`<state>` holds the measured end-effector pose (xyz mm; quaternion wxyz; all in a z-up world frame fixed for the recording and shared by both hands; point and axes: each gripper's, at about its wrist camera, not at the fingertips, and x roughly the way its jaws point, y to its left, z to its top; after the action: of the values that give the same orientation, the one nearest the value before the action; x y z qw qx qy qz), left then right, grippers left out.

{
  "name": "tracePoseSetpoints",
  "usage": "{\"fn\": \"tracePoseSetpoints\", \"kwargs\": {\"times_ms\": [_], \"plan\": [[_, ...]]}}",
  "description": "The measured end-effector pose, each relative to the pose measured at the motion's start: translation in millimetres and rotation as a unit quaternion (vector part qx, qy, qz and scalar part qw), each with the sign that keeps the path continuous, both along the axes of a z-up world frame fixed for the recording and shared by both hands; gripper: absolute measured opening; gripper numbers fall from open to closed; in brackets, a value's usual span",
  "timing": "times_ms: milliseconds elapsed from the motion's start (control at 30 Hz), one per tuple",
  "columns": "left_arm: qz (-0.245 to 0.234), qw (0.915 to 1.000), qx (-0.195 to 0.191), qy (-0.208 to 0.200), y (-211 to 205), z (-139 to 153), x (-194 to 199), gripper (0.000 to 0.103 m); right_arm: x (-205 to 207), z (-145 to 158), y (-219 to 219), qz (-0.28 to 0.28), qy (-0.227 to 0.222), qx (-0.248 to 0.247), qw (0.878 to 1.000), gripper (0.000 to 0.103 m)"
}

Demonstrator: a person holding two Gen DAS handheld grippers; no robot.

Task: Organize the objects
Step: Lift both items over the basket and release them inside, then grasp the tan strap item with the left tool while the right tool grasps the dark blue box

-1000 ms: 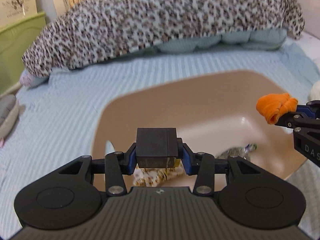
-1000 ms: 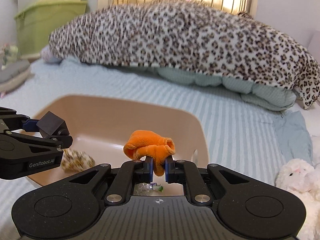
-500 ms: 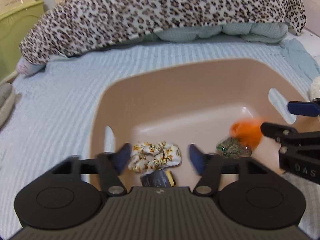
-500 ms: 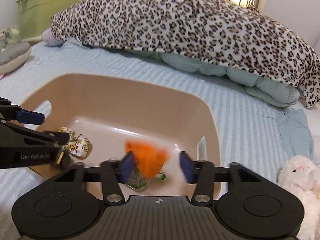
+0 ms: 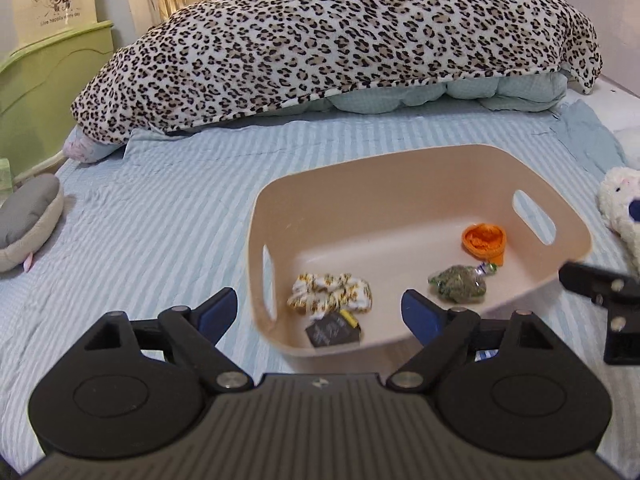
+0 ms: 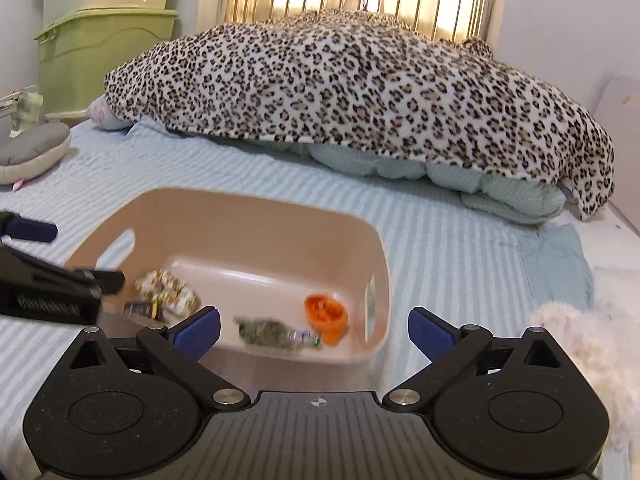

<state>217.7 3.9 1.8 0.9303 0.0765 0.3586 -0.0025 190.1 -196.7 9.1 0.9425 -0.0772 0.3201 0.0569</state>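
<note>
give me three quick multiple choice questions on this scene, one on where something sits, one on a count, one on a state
1. Where does the orange cloth lie?
A. on the striped sheet
B. in the beige basket
C. on the leopard blanket

2. How many things lie in the basket?
A. two
B. four
C. six

3. How do the jaws of the left gripper stand?
A. wide apart, holding nothing
B. shut on a black box
C. shut on the basket rim

Answers:
1 B, it rests on the basket floor near the handle slot.
2 B: the orange cloth, a green packet, a flowered cloth and a black box.
3 A, the blue pads stand far apart with nothing between them.
</note>
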Motion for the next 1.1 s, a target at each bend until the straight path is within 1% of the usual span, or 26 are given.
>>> {"fn": "tracePoseSetpoints", "kwargs": {"times_ms": [133,300,533,633,833,900,1033,1100], "plan": [[0.003,0.9999,0.005,0.012,8,-1,-19,0.091,-20,-13,3,0.001,0.027,0.001,1.0,0.102],[-0.002,0.9993,-0.009,0.036,21,-10,-39,0.091,-39,-36,14,0.006,0.059,-0.005,0.998,0.102],[0.001,0.9982,-0.011,0.06,33,-36,-55,0.091,-46,-68,36,0.013,0.107,0.027,0.994,0.102],[0.003,0.9975,-0.014,0.069,37,-52,-55,0.091,-45,-81,47,0.017,0.122,0.028,0.992,0.102],[-0.004,0.9955,-0.018,0.093,40,-81,-41,0.091,-40,-102,64,0.021,0.142,0.028,0.989,0.095],[-0.014,0.9942,-0.018,0.105,39,-90,-35,0.091,-38,-108,65,0.017,0.146,0.029,0.989,0.089],[-0.028,0.9923,-0.016,0.119,32,-105,-27,0.091,-33,-116,63,0.009,0.149,0.018,0.989,0.085],[-0.037,0.992,-0.019,0.119,27,-109,-25,0.091,-32,-117,60,0.009,0.149,0.015,0.989,0.084]]}}
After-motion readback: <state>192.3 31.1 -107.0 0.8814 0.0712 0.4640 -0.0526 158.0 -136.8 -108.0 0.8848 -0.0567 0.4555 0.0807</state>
